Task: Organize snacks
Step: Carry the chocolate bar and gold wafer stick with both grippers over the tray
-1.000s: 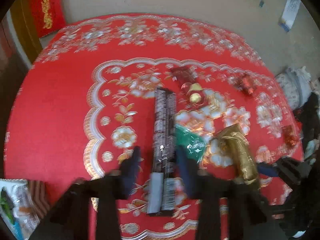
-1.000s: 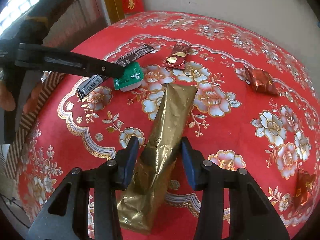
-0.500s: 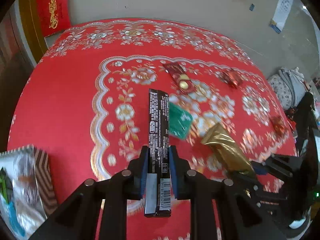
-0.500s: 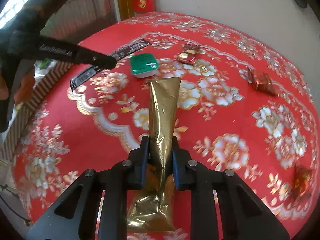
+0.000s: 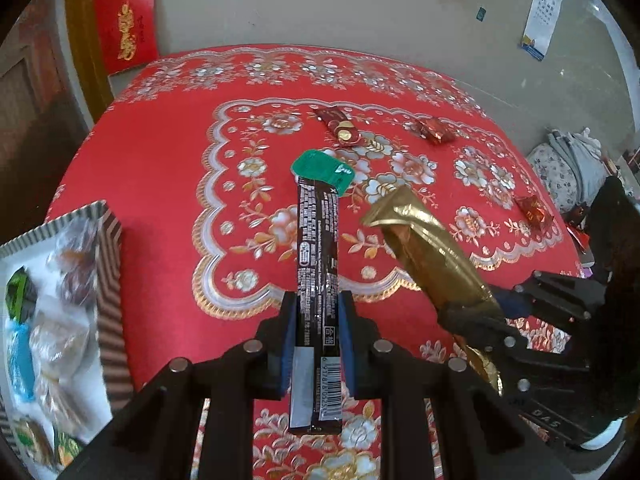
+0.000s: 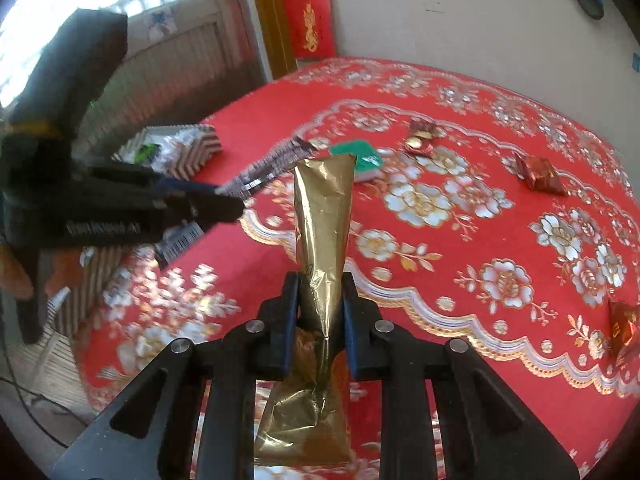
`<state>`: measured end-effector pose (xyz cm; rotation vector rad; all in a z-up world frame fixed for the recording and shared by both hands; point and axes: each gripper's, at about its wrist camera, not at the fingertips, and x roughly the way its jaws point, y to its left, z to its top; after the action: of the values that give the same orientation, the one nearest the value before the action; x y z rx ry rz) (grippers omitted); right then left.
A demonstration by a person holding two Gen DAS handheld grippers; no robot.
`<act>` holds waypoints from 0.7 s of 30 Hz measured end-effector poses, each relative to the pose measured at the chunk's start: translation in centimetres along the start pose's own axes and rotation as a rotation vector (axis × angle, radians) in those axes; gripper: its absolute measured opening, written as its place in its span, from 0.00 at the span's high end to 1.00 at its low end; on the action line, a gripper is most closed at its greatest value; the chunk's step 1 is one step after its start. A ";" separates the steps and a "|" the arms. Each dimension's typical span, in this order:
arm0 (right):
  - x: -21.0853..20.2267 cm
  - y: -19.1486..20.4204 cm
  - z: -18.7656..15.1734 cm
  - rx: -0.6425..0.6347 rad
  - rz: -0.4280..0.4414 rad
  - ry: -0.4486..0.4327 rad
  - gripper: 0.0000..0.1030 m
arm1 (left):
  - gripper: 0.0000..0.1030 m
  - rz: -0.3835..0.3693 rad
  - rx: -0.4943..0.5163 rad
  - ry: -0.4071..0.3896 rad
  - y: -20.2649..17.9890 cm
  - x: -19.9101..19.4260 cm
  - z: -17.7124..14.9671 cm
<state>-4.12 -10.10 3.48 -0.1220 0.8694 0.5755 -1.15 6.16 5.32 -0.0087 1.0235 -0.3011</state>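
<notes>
My left gripper (image 5: 318, 312) is shut on a long dark brown snack bar (image 5: 318, 248) and holds it above the red tablecloth (image 5: 160, 160). My right gripper (image 6: 319, 292) is shut on a gold foil pouch (image 6: 324, 216), also lifted; the pouch also shows in the left wrist view (image 5: 432, 256). A green packet (image 5: 320, 170) lies on the cloth past the bar's tip. A striped box (image 5: 108, 264) with several wrapped snacks stands at the left edge. My left gripper appears in the right wrist view (image 6: 224, 208).
A red-gold packet (image 5: 340, 126) and red foil candies (image 5: 434, 130) (image 5: 534, 210) lie on the far and right parts of the cloth. In the right wrist view another red candy (image 6: 624, 330) lies near the right edge. A wall stands behind the table.
Both grippers closed on their snacks and lifted them off the cloth. Both moved back and leftward, bringing the striped box further into view.
</notes>
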 end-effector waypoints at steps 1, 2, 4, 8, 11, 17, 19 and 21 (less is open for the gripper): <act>-0.2 0.5 0.1 -0.001 0.001 -0.008 0.82 | 0.79 0.009 -0.005 -0.008 0.1 -0.2 -0.2; -0.3 0.7 0.2 -0.002 0.005 -0.012 0.82 | 0.79 0.020 -0.008 -0.019 0.3 -0.5 -0.5; -0.4 1.5 0.5 -0.004 0.016 -0.023 0.82 | 0.79 0.043 -0.008 -0.038 0.4 -1.1 -0.9; -0.7 3.4 1.2 -0.017 0.033 -0.044 0.82 | 0.79 0.075 -0.015 -0.074 1.1 -2.3 -1.7; -0.7 4.6 1.7 -0.023 0.047 -0.054 0.82 | 0.79 0.098 -0.025 -0.099 1.9 -3.1 -2.3; -0.2 7.2 2.8 -0.056 0.077 -0.059 0.82 | 0.79 0.124 -0.053 -0.129 3.7 -4.7 -3.3; 0.0 8.1 3.2 -0.069 0.087 -0.059 0.82 | 0.79 0.127 -0.059 -0.138 4.3 -5.3 -3.6; 0.2 9.2 3.6 -0.085 0.095 -0.058 0.82 | 0.79 0.131 -0.063 -0.142 4.8 -5.7 -3.8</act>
<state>-6.33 -1.07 6.87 -0.1410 0.7972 0.7025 -5.98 12.72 7.43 -0.0193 0.8876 -0.1464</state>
